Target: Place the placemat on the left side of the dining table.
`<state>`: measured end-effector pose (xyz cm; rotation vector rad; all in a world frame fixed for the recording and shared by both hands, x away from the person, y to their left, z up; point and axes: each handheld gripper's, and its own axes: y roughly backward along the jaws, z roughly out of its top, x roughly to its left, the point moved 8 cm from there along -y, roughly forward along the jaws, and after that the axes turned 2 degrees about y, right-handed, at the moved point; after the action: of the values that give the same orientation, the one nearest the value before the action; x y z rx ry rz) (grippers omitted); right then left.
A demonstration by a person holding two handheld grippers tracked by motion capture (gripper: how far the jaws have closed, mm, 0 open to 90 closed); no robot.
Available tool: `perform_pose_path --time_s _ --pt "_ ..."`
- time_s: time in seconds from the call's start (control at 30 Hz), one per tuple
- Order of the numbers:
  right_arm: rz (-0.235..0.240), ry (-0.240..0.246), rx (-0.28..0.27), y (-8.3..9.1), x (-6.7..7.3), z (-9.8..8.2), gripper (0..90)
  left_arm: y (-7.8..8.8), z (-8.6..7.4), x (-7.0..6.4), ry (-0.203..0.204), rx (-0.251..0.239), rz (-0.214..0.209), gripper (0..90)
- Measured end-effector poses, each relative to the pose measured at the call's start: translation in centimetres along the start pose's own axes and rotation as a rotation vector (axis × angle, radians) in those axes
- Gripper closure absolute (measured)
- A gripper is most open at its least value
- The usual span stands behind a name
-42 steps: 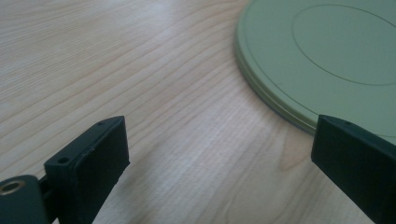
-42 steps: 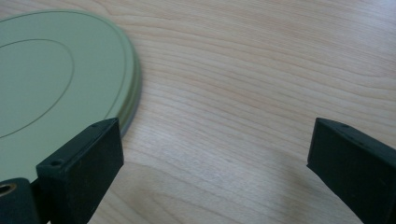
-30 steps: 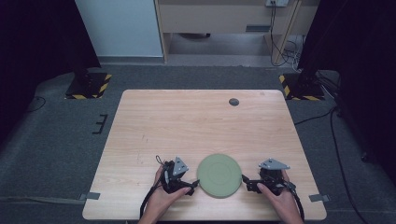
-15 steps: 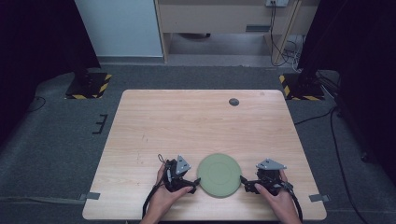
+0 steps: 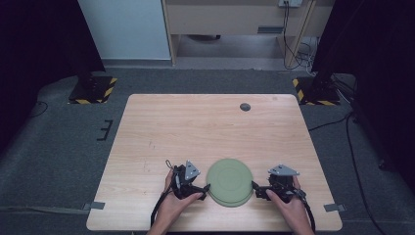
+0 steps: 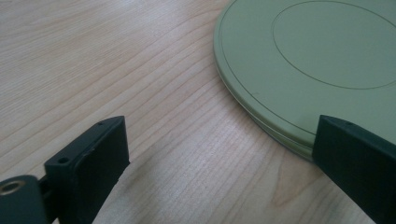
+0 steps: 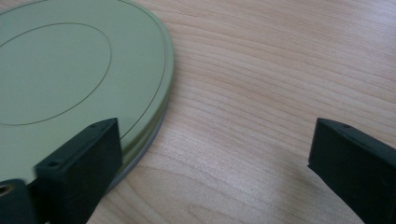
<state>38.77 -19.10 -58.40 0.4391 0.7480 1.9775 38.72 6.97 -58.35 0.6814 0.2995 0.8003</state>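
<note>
Near the table's (image 5: pixel 147 127) front edge, the left gripper (image 5: pixel 195 187) rests low, jaws spread wide, one jaw over the plate's (image 5: pixel 229 181) left rim and the other on bare wood; this looks like a setup to slide under or pinch that edge. At centre front lies the green plate, upside down it seems, flat on the wood, apparently stacked on a second, since a double rim (image 6: pixel 275 133) shows; nothing lies on it. On the right, the right gripper (image 5: pixel 259 188) mirrors this, jaws also parted, one jaw by the rim, likely so both sides lift together.
</note>
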Motion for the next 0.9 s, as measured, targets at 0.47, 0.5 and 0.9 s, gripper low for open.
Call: perform_pose_path --time_s 0.47,0.5,0.9 --pt "-0.009 0.014 0.002 -0.3 0.14 0.14 0.8 -0.26 0.23 0.21 -0.006 0.006 0.018 1.6" --pt "-0.011 0.015 0.001 -0.33 0.12 0.17 0.8 -0.25 0.25 0.22 -0.009 0.006 0.022 1.6" --pt "-0.005 0.014 0.001 -0.11 0.5 0.05 4.5 -0.19 0.33 0.22 -0.02 -0.001 0.03 4.0"
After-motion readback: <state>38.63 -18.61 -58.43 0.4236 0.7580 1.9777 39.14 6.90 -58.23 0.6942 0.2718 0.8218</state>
